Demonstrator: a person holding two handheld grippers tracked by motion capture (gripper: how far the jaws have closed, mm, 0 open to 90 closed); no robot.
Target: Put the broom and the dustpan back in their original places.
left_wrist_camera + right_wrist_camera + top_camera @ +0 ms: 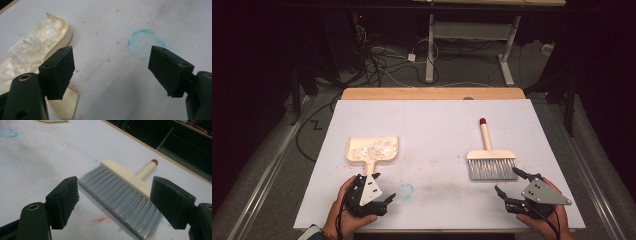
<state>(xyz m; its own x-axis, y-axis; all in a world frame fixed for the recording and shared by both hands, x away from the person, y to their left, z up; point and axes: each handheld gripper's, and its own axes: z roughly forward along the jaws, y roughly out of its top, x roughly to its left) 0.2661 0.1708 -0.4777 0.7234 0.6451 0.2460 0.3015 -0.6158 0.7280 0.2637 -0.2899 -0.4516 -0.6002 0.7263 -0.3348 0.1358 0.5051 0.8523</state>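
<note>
Dustpan (372,149) and brush (490,160) lie well apart on the white-covered bench (432,125) in the high view; the cream dustpan, heaped with white shreds (373,148), sits left of centre with its handle toward the person, and the left gripper (382,189) rests just beside that handle, fingers spread and holding nothing; the brush lies right of centre, grey bristles toward the person and red-tipped handle pointing away; the right gripper (507,182) sits just beside the bristles, fingers likewise apart and empty; a faint blue ring (406,190) marks the sheet between the two grippers.

Left gripper view: the two black fingers (58,72) stand wide apart over bare sheet; the dustpan (62,40) lies at the left, its handle passing beneath the left-hand finger, though contact cannot be told; the white shreds (27,52) fill the pan; the blue ring (143,45) lies ahead, near the other finger; small red specks (108,60) dot the sheet.

Right gripper view: the fingers (63,200) are released on either side of the brush (125,192); its grey bristles slant through the gap between them, touching neither; the cream head and red-capped handle point away toward the bench's wooden edge (160,153).
</note>
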